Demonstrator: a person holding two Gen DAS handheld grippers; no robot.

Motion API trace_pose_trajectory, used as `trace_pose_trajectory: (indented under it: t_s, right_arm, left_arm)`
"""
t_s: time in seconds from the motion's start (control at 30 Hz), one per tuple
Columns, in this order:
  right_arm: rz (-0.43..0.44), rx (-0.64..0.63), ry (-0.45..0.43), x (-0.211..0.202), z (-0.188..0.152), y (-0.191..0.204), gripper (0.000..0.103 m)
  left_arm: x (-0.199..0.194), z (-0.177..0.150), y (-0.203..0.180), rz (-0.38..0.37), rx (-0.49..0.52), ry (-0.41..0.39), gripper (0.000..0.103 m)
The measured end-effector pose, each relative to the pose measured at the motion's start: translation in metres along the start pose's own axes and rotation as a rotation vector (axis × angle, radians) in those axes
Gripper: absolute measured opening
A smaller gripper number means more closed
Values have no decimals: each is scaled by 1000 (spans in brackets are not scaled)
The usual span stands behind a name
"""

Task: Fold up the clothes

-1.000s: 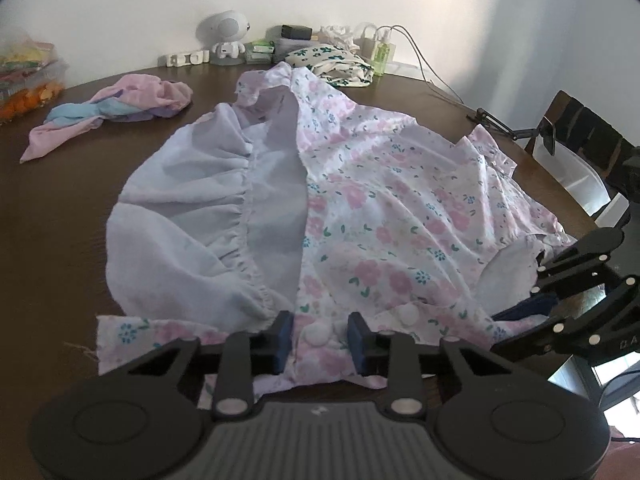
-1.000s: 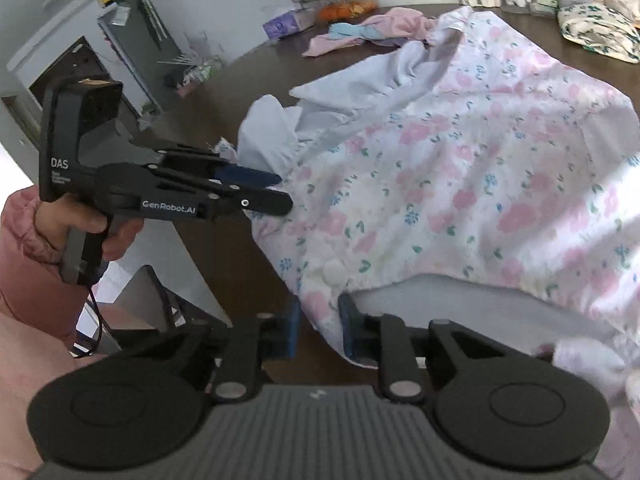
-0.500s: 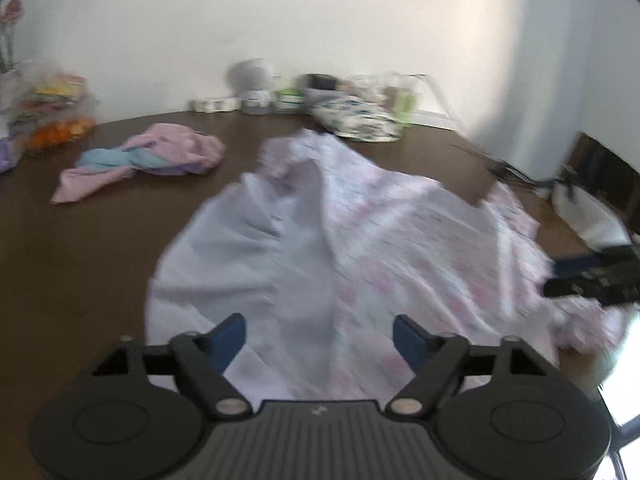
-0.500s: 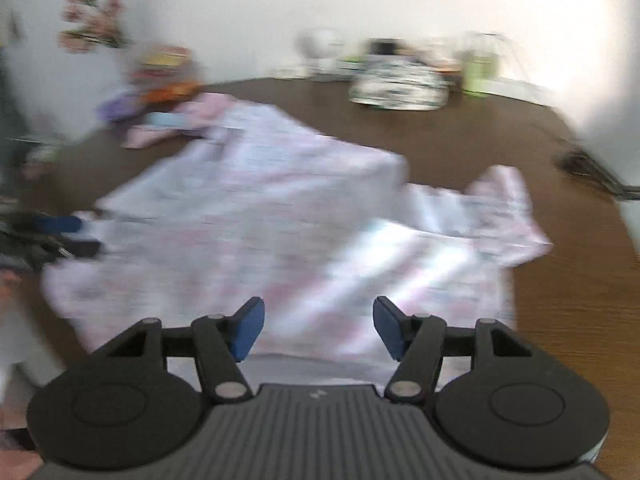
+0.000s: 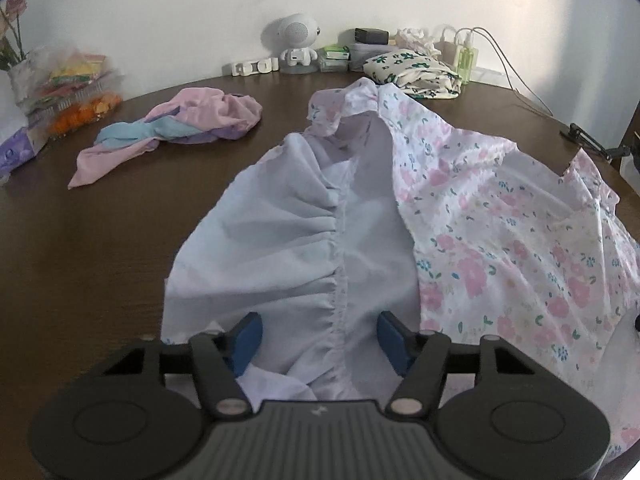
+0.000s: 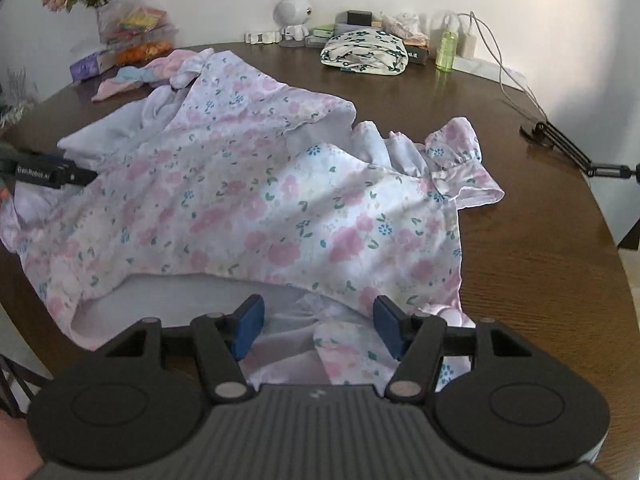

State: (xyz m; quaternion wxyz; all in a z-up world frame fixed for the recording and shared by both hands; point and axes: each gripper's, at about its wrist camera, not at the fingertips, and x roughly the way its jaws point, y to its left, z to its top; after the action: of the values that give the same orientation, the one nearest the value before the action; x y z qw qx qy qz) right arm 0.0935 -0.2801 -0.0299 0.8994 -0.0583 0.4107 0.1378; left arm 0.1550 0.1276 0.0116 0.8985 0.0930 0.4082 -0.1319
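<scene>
- The left gripper [image 5: 320, 338] is seen with its jaws spread, having just been closing a little after opening wide; pale lining cloth lies between the blue pads but is not pinched.
- The right gripper [image 6: 318, 326] is likewise spread, its jaws having just been opening; the near hem lies under it, unheld.
- The floral dress [image 6: 260, 200] is spread across the brown worktop [image 6: 540, 280], with its pale lining [image 5: 288, 248] turned up on the left side and a ruffled sleeve [image 6: 460, 168] lying out to the right of the dress.
- For a clean fold, the lining would best be smoothed flat first, then both edges pinched at matching points so the fabric is carried over evenly.
- Beyond the dress on the left, a crumpled pink and blue garment [image 5: 172, 132] is lying well apart from it.
- Behind the dress, a folded green-flowered cloth [image 6: 366, 54] sits near it and could be brushed by a far fold.
- Further back from the dress, a white toy robot [image 5: 296, 44], a green bottle [image 6: 446, 52] and cables [image 6: 504, 76] line the wall.
- To the right of the dress, a black clamp arm [image 6: 560, 148] rests on the worktop, clear of the cloth.
</scene>
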Motion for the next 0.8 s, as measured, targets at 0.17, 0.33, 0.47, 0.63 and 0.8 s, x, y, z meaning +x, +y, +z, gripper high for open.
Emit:
trace_pose_trajectory:
  t_s: [0.17,0.33,0.47,0.63,0.8]
  right_arm:
    - [-12,-19,24,-5,-3,-9,68]
    - [-16,5,44,-6,-3,-26,69]
    - [4,44,37,-8,-1,-30,70]
    - [81,142,-25,-22,3,-33,75]
    - [64,155,-71,-29,6,-31,90]
  left_arm:
    - [-10,-9,-4,44,27,2,62]
    - [-23,-23,-12,52,26,-6,62]
    - [-30,-26,-14,31,25,-13,63]
    - [-47,-20,-3,-5,-56,-83,81]
    - [-61,-13,6,-11,-106,-136,99]
